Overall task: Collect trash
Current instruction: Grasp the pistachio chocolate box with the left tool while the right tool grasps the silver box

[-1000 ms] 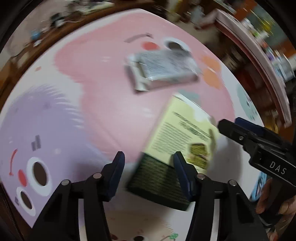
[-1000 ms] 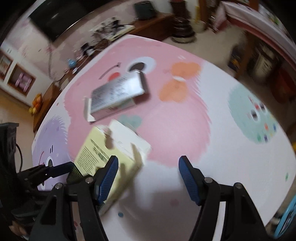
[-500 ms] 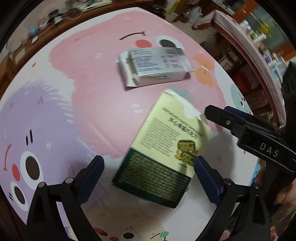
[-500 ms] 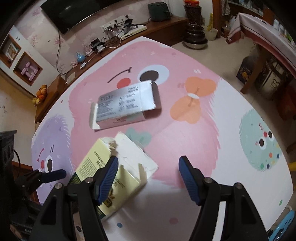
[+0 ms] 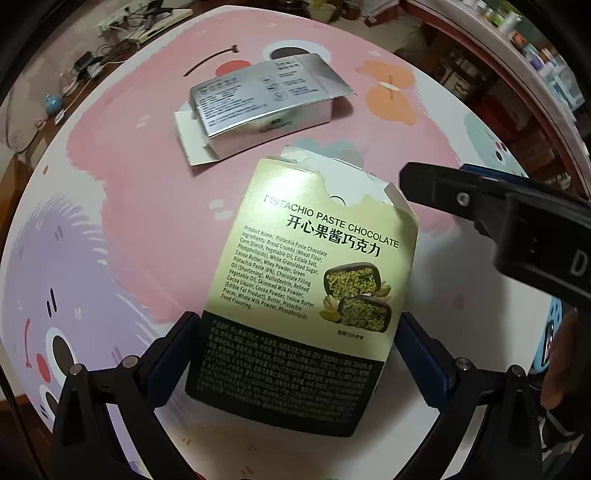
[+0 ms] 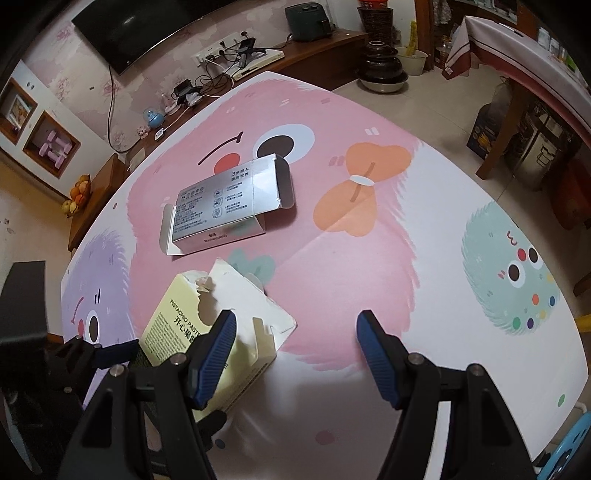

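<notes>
A torn yellow and dark green pistachio chocolate box [image 5: 303, 295] lies on the cartoon-print table [image 5: 110, 206]. My left gripper [image 5: 295, 332] is open, its two fingers on either side of the box's dark lower end. An opened silver carton [image 5: 258, 99] lies farther back on the pink patch. In the right wrist view the chocolate box [image 6: 236, 325] is at lower left and the silver carton [image 6: 225, 206] beyond it. My right gripper [image 6: 295, 336] is open and empty, its left finger over the box's torn white end. It also shows in the left wrist view [image 5: 480, 214] at the right.
A low wooden cabinet [image 6: 280, 62] with cables and a power strip stands behind the table under a wall television [image 6: 140, 26]. A dark pot [image 6: 382, 62] sits on the floor. Another table [image 6: 524, 48] with a cloth stands at far right. A blue stool edge [image 6: 576, 443] shows bottom right.
My left gripper has opened wide and moved forward, so its fingers now flank the chocolate box. The right gripper has stayed open and nearly still.
</notes>
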`<state>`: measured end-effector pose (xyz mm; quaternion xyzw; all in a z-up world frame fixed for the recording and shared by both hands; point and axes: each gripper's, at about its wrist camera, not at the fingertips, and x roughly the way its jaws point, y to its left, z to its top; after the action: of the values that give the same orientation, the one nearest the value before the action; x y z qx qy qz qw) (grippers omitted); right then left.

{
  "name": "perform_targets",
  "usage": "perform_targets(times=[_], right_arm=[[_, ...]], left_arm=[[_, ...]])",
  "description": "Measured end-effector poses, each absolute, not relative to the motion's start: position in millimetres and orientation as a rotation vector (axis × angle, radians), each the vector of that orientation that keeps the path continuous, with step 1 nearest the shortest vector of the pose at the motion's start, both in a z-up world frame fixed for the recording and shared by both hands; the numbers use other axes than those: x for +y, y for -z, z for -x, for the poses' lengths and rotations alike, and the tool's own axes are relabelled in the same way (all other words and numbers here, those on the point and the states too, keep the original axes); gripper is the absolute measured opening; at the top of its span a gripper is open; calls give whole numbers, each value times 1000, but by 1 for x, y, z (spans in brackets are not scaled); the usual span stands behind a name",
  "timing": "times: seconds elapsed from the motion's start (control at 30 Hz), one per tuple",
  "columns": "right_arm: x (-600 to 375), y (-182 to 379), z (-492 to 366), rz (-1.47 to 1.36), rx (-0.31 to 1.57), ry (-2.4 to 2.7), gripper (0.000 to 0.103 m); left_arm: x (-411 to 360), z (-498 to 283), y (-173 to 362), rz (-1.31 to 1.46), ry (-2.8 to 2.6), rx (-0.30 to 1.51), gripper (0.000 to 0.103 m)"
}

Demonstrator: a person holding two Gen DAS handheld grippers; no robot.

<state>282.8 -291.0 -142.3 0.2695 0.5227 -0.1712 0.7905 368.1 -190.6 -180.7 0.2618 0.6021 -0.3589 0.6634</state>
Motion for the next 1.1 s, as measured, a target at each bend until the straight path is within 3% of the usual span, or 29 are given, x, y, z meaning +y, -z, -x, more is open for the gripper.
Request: perform_targets(times=[0.27, 0.5, 0.6, 0.63, 1.1], right_arm=[[-289, 139, -304, -493, 1121, 292, 68], [-270, 133, -359, -176, 1125, 42, 68], [-261, 130, -382, -4, 1111, -71, 84], [-259, 130, -390, 41, 1112, -109, 85], [-238, 168, -444, 461, 1233, -404, 86]], left_arm=[[-159, -385, 175, -476, 721, 1349, 100], [-113, -411, 167, -250, 610, 1370, 99], [-93, -422, 166, -176, 575, 1369, 99], [-88, -425, 166, -155, 563, 1369, 99], [-35, -429, 176, 22, 482, 1396, 99]])
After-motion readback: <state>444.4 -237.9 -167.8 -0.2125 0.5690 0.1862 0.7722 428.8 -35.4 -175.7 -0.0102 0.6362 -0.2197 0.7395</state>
